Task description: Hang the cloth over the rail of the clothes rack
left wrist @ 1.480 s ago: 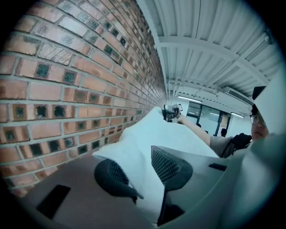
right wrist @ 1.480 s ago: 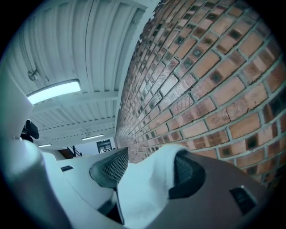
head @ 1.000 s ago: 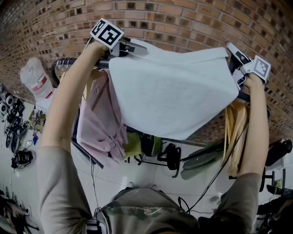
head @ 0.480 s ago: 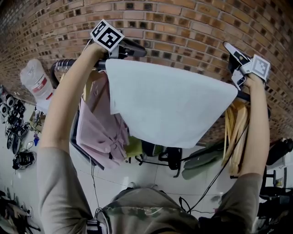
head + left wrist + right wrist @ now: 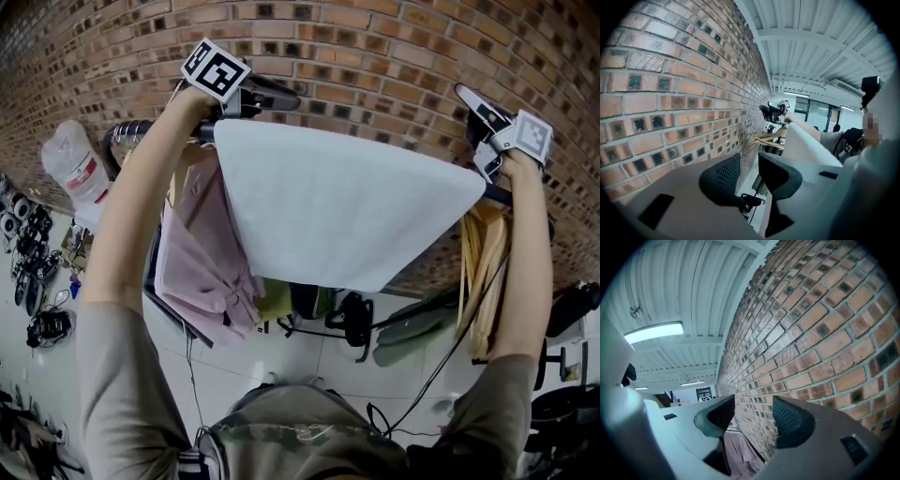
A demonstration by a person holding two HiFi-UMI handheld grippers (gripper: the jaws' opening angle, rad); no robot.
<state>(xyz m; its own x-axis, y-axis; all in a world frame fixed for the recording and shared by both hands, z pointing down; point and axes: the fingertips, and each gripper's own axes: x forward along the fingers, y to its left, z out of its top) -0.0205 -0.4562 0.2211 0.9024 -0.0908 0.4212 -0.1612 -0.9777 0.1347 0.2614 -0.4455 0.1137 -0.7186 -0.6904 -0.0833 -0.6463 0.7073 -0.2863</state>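
two sets of fingers spread and empty, left gripper (image 5: 284,97) and right gripper (image 5: 466,93) at either end of the rail (image 5: 131,130). white cloth (image 5: 347,206) drapes over it; looks soft, light, floppy, best pinched at the top corners.

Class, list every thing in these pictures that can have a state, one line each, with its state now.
White cloth: draped over the rail, spread out, in neither gripper.
Left gripper: open, nothing between its jaws.
Right gripper: open, nothing between its jaws.
Pink shirt: hanging beside the cloth.
Wooden hangers: hanging at the rail's right end.
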